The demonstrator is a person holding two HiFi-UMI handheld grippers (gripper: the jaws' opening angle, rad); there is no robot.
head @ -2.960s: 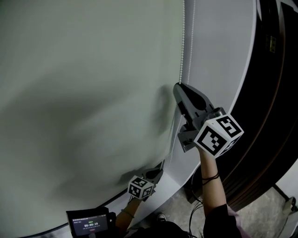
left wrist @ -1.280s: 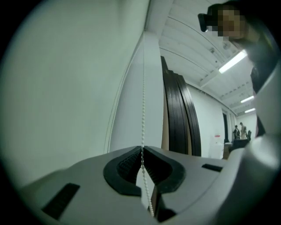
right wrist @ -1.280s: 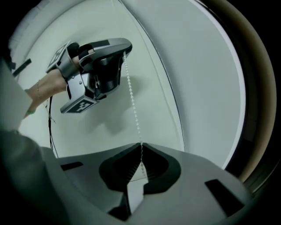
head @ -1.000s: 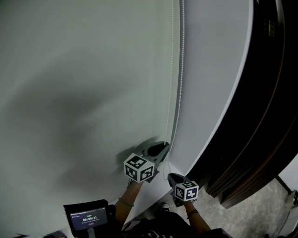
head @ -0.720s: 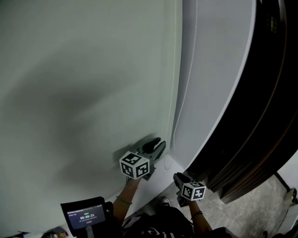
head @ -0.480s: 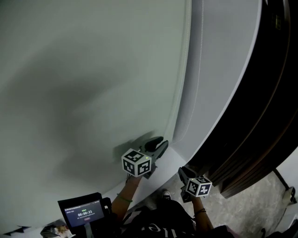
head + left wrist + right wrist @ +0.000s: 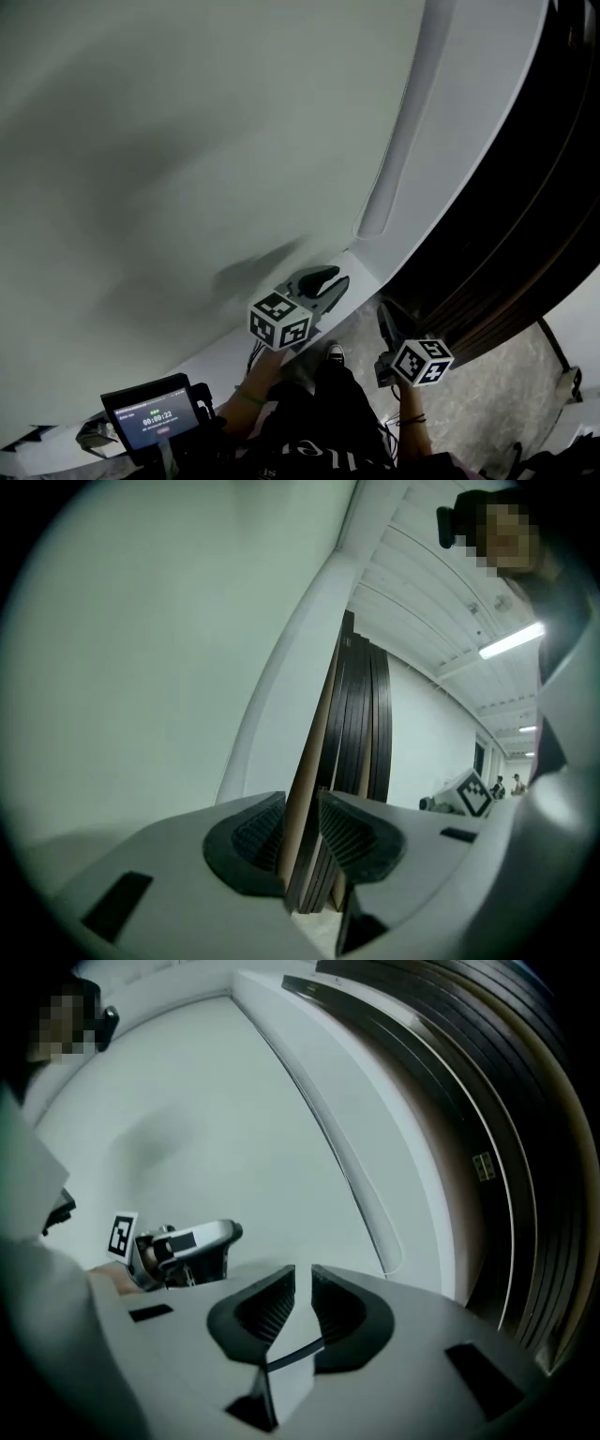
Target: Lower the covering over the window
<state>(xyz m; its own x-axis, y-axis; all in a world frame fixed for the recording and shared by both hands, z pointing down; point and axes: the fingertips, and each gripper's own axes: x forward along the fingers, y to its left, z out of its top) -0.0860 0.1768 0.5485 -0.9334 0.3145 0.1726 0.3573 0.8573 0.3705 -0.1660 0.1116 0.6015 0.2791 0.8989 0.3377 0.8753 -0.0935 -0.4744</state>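
Observation:
The pale grey-green window covering (image 7: 187, 141) fills the upper left of the head view. A long pale strip with a rounded lower end (image 7: 373, 223) runs down its right edge. My left gripper (image 7: 339, 276) is low in front of the covering's bottom corner. It is open, its jaws have just spread, and between them (image 7: 300, 799) only the distant dark panels show. My right gripper (image 7: 384, 311) is a little lower and to the right, clear of the wall. It is also open after just parting, with nothing between its pads (image 7: 303, 1274).
A dark slatted panel (image 7: 506, 234) curves along the right side beside the white window frame (image 7: 469, 141). A small device with a lit screen (image 7: 150, 417) sits at the bottom left. Speckled floor (image 7: 525, 375) and my shoe (image 7: 335, 354) lie below.
Three seconds ago the right gripper was high on the bead cord; it came down beside the left. Both have since drawn off the cord, which no longer shows as beads. The view has swung.

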